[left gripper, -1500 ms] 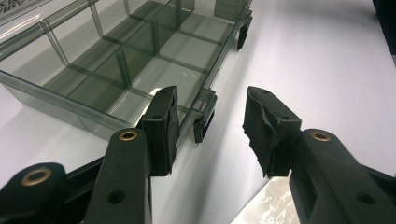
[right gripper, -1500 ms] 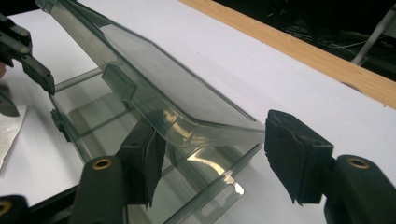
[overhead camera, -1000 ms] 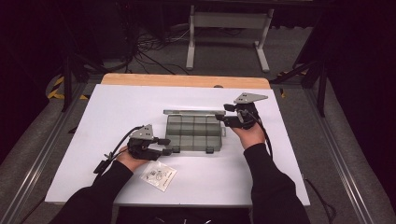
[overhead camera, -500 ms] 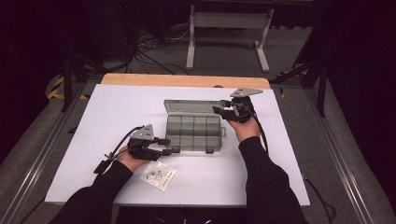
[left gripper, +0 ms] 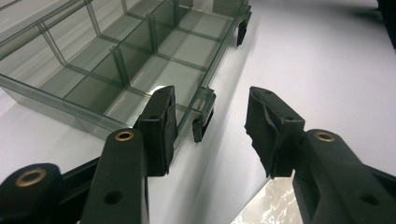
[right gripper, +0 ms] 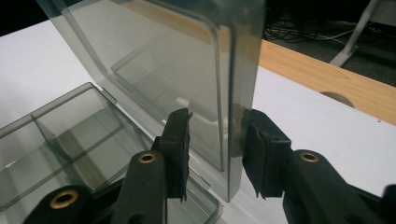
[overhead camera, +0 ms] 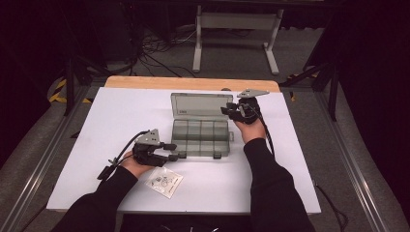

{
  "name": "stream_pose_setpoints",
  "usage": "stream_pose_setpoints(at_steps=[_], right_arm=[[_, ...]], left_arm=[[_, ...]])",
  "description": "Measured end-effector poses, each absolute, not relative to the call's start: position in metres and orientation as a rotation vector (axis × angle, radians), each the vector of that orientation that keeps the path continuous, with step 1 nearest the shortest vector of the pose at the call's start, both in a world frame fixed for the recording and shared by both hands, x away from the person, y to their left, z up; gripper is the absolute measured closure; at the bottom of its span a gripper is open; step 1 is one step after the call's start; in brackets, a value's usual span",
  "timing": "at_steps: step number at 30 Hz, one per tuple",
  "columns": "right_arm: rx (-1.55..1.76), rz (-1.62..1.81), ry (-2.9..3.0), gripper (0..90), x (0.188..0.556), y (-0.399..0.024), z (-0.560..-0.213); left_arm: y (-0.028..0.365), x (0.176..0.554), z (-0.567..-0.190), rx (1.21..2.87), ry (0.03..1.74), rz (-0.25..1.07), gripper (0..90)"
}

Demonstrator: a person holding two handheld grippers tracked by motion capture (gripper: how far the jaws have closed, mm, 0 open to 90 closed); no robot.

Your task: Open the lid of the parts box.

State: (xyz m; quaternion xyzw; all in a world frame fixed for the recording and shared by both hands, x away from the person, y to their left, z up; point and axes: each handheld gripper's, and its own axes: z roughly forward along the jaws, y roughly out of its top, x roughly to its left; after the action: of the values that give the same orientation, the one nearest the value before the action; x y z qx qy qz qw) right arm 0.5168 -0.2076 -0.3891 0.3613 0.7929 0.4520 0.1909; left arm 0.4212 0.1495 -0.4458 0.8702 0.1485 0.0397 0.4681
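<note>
Black fingers of the right gripper (right gripper: 212, 154) have just been closing and straddle the raised lid edge of the smoky clear plastic compartment box (overhead camera: 200, 137), one pad touching it; the left gripper (left gripper: 210, 135) stands open at the box's near left corner, one finger (left gripper: 159, 130) against the wall beside a black latch (left gripper: 203, 119). Box sits mid-table on the white tabletop (overhead camera: 96, 130), a wooden strip (overhead camera: 145, 82) along the far edge, dark floor and cables beyond. Wide bare white lies left and right; a small printed plastic bag (overhead camera: 164, 181) lies near the front edge.
</note>
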Motion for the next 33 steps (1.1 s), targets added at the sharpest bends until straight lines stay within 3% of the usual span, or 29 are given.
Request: stream_pose_setpoints(at_steps=[17,33], right_arm=[[1.068,1.194,2.239,64.3,0.533,-0.205,-0.403],[1.114,1.158,2.259,59.3,0.541,-0.202,-0.416]], left_arm=[[0.149,0.420,-0.446,2.134,0.367,0.094,51.4],[0.149,0.420,-0.445,2.139,0.366,0.091,51.1]])
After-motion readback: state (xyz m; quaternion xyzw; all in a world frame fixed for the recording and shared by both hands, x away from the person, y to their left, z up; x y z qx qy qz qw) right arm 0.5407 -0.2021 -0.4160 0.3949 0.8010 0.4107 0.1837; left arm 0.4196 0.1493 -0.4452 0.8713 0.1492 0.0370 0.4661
